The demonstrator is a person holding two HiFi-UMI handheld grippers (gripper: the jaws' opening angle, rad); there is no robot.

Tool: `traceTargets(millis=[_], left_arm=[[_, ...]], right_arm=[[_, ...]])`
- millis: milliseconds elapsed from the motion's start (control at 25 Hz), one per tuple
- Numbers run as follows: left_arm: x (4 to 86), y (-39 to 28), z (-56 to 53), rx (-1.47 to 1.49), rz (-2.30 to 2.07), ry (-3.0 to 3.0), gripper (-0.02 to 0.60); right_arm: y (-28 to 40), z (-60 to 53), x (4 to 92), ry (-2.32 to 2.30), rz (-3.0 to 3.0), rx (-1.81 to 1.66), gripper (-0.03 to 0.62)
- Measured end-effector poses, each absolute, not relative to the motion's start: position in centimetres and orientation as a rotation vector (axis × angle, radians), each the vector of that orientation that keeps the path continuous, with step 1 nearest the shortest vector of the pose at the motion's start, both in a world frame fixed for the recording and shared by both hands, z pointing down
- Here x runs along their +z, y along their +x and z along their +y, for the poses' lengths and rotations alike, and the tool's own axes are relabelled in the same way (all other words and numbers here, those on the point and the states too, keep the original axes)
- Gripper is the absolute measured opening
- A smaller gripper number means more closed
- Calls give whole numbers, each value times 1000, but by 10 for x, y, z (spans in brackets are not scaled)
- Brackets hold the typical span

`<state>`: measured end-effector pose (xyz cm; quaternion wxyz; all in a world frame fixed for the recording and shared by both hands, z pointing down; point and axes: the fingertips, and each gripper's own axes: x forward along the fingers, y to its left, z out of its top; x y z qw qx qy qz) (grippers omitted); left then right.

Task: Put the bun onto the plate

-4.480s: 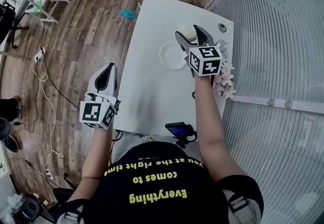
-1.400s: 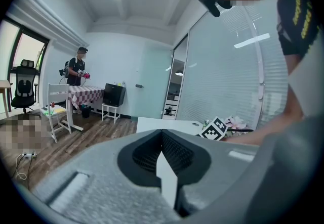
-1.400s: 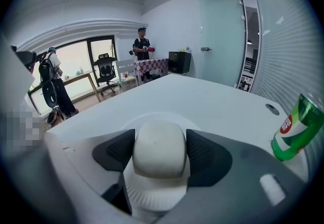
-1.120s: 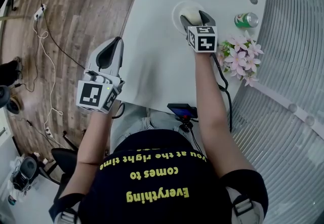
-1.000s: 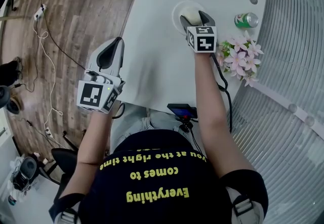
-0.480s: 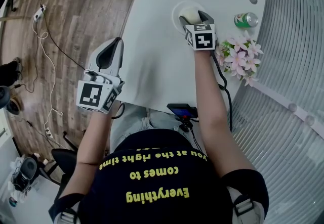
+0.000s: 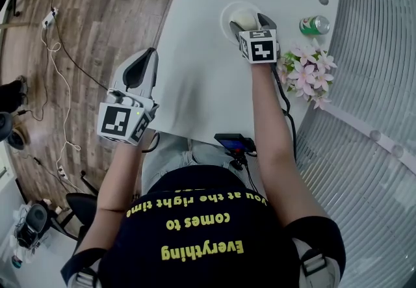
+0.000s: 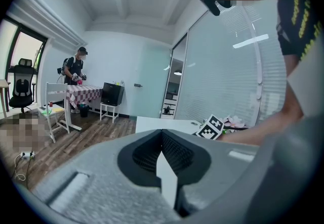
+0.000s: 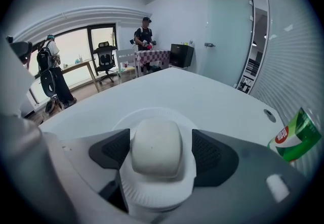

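- A pale, rounded-square steamed bun (image 9: 157, 147) sits at the middle of a round white paper plate (image 9: 152, 198), towards the far end of the white bench (image 7: 201, 78).
- The right gripper (image 7: 249, 23), grey with a marker cube, points down at the plate with its jaws either side of the bun. The jaws have just been opening, and a thin gap shows between each dark ribbed pad (image 9: 211, 151) and the bun, so the bun is released.
- The left gripper (image 7: 144, 62) is held by the bench's left edge, well apart from the plate. Its jaws are clenched together with nothing between them.
- A green drinks can (image 7: 314, 24) is near the bench's right edge, beyond a bunch of pink flowers (image 7: 305, 75).
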<state>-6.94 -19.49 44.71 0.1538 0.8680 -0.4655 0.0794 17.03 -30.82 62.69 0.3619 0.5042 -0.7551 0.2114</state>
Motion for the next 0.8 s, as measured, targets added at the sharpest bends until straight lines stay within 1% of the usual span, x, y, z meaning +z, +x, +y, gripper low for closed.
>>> traceTargets(millis=[200,360,480,560,720,800], left_arm=[[446,-73,-196,230,-1339,2471,2],[445,-72,-194,237,-1321,2511,2],[444,-71,-195,234,-1315,2515,2],[445,-69,-196,235,-1309,2520,2],[443,-67,-198,238,-1308,2512,2],[442,-65,-198,232,-1298,2531,2]], right_arm=[[164,-306,609,1317,-1977,476,379],[159,-302,593,1343,-2010,424,245],[158,-301,583,1376,-2031,391,182],[159,-300,578,1400,-2043,376,112],[165,-298,569,1441,-2056,352,17],[167,-297,563,1455,-2066,352,9]])
